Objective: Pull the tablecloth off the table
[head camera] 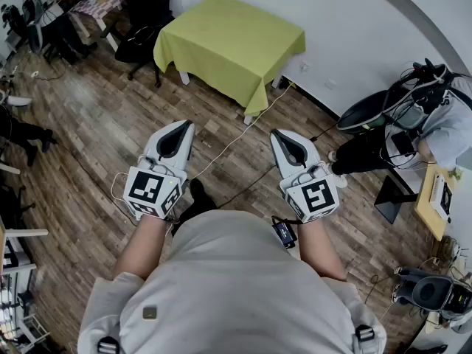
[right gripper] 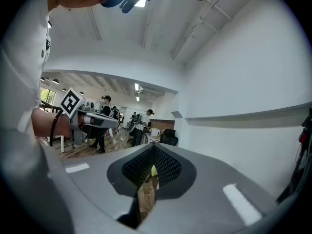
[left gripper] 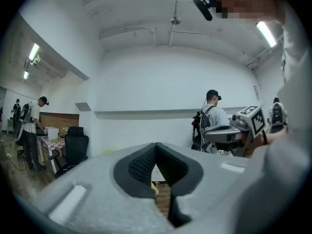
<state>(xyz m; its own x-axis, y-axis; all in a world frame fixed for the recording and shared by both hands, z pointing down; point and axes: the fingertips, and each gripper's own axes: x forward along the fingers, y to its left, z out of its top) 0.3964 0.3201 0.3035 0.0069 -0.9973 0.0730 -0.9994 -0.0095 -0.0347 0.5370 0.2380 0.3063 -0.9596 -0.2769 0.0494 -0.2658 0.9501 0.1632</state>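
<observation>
Left hand-held gripper (head camera: pixel 182 127), closed, hangs well short of tablecloth (head camera: pixel 228 39).

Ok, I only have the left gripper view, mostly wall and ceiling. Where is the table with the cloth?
Observer: The head view shows the green tablecloth on its table straight ahead, well apart from the left gripper.
Operator: Is the cloth fully on?
Observer: Yes, it covers the whole top and hangs over the edges.
Operator: And the right gripper?
Observer: The right gripper has its jaws shut on nothing, about level with the left one.
</observation>
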